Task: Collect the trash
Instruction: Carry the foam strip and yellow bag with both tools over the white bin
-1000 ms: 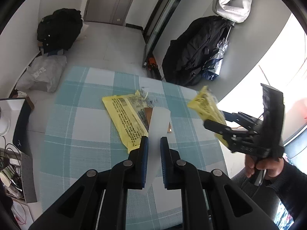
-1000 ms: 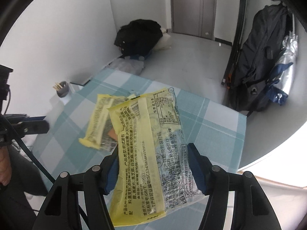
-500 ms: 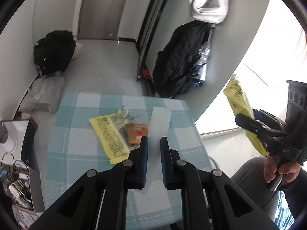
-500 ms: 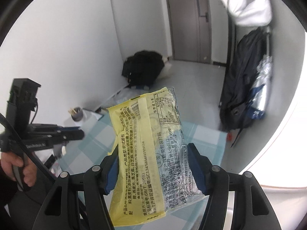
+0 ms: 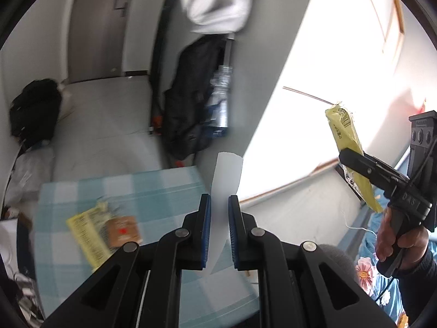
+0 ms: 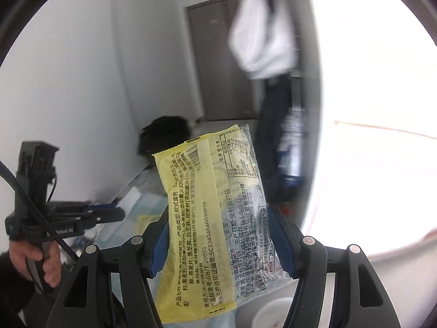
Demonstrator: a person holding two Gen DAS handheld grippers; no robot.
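My left gripper (image 5: 219, 202) is shut on a white paper strip (image 5: 226, 175) that sticks up between its pads, held in the air over the near right part of the teal checked table (image 5: 153, 188). My right gripper (image 6: 221, 218) is shut on a yellow and clear bread wrapper (image 6: 215, 213), which spans its jaws edge to edge and hangs above the table. The left wrist view shows that right gripper (image 5: 352, 161) and its yellow wrapper (image 5: 344, 134) raised at the right, before the bright window. Another yellow wrapper (image 5: 87, 229) and a brown packet (image 5: 123, 231) lie on the table.
A black bag (image 5: 35, 109) and a pale sack (image 5: 27, 169) sit on the floor beyond the table. A dark jacket (image 5: 191, 101) and a white garment (image 5: 215, 0) hang by the wall. The left gripper (image 6: 120, 213) shows in a hand (image 6: 41, 262).
Both grippers have risen and swung right, away from the table and toward the window. Each keeps its hold: the left on the paper strip, the right on the yellow wrapper.
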